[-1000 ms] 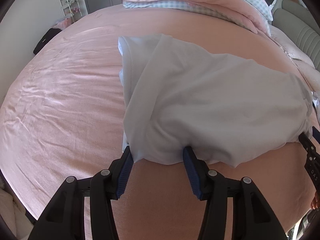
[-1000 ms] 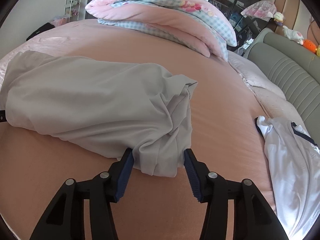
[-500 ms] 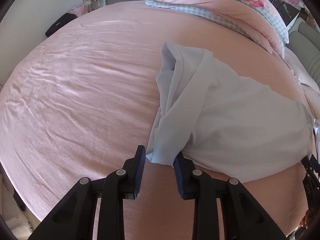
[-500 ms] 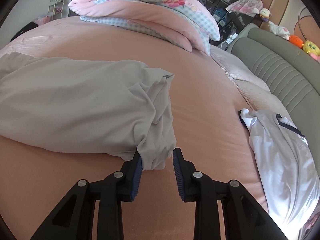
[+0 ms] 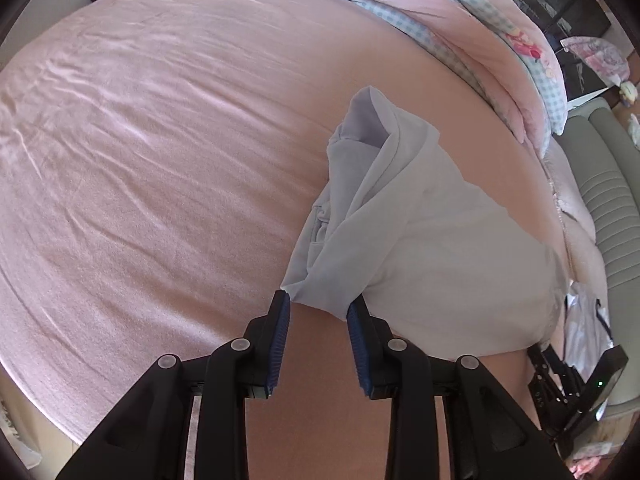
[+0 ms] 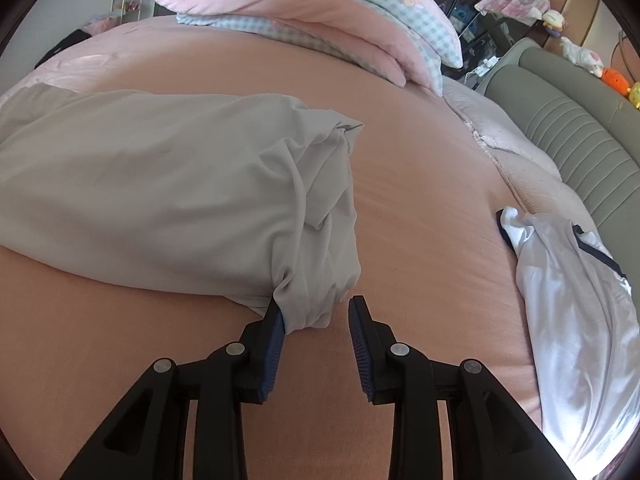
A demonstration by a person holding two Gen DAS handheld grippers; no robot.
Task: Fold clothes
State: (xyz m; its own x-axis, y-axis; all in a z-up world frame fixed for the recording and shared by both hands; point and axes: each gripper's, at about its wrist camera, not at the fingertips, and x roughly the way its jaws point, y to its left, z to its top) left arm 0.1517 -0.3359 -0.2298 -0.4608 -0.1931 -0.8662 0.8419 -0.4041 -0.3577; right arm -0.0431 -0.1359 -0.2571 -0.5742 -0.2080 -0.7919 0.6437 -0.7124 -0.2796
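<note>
On the pink bed [image 5: 160,160], the bunched pale grey garment [image 5: 440,248] has corners between both grippers' part-closed jaws.

Right gripper [image 6: 316,312] at six o'clock, its jaws having just opened slightly; a bunched corner of the pale grey fabric garment [image 6: 160,200] lies between them, touching the left pad, clear of the right. Garment spreads toward nine o'clock on the pink bed [image 6: 420,208]. White shiny garment with dark trim [image 6: 572,300] at four o'clock. Folded pink checked quilt [image 6: 320,12] at twelve.
</note>
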